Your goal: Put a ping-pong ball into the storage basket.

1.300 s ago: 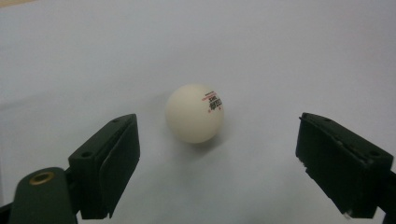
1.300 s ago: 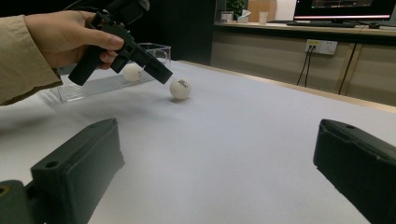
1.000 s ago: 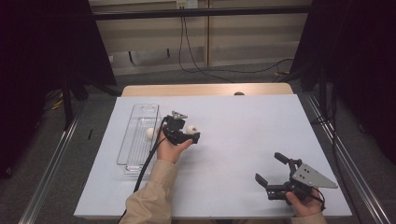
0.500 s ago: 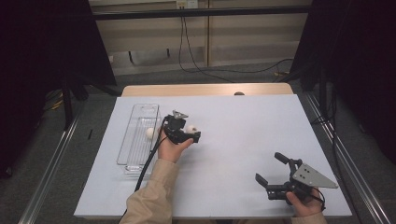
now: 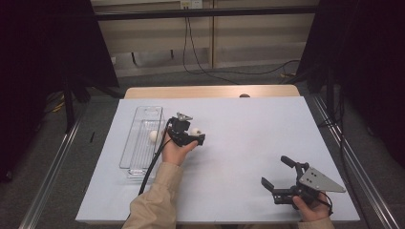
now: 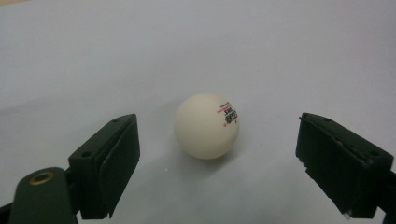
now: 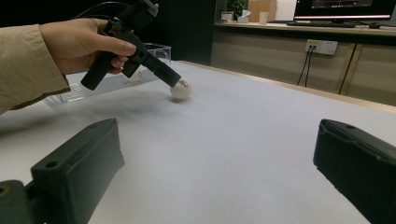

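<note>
A white ping-pong ball (image 6: 207, 126) with small red print rests on the white table sheet, between the wide jaws of my left gripper (image 6: 217, 128); neither pad touches it. From above, the left gripper (image 5: 193, 136) sits just right of a clear plastic tray (image 5: 138, 114), with the ball (image 5: 195, 130) at its tips. A second white ball (image 5: 153, 136) lies inside the tray. My right gripper (image 5: 276, 171) rests near the front right of the table, open, with nothing between its jaws. In the right gripper view the left gripper (image 7: 173, 79) angles down onto the ball (image 7: 180, 89).
The white sheet (image 5: 248, 129) covers the table, with a wooden strip (image 5: 210, 91) along its far edge. Metal rails run along both sides on the floor. A cable trails from the left gripper along the sleeve (image 5: 157, 200).
</note>
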